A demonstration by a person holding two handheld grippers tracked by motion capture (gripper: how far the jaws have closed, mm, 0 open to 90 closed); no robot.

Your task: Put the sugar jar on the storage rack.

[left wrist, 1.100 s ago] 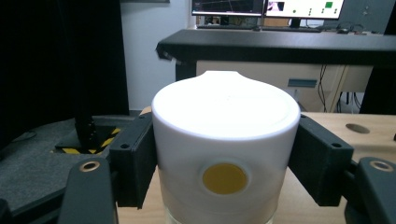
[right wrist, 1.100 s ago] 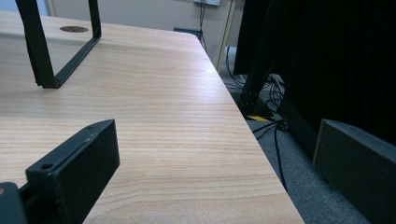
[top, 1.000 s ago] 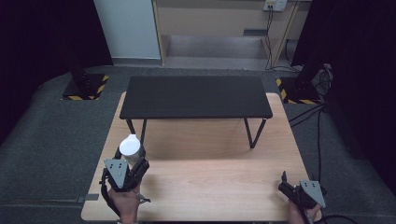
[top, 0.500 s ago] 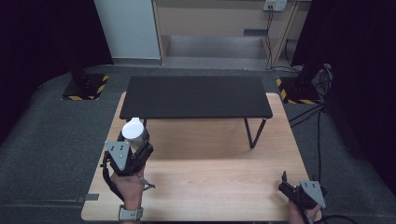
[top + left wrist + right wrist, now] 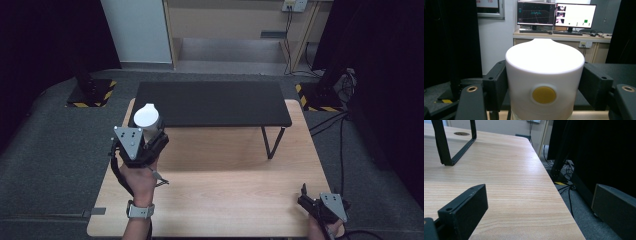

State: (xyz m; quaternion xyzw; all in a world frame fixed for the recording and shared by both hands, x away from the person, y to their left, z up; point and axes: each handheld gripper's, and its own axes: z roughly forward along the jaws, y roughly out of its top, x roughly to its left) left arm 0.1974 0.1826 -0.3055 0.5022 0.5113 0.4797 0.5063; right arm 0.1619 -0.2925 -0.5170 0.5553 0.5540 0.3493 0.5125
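tools: 2 — left tool, right tool | white container with yellow round mark: 1, between left tool's jaws | wooden desk: 1 | black low bench on desk: 1 | monitors: 2, on a counter in left gripper view | wristwatch: 1

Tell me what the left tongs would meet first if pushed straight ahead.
Probably the black shelf: the left tongs, shut on the white container, point toward its near-left edge, though height is unclear.
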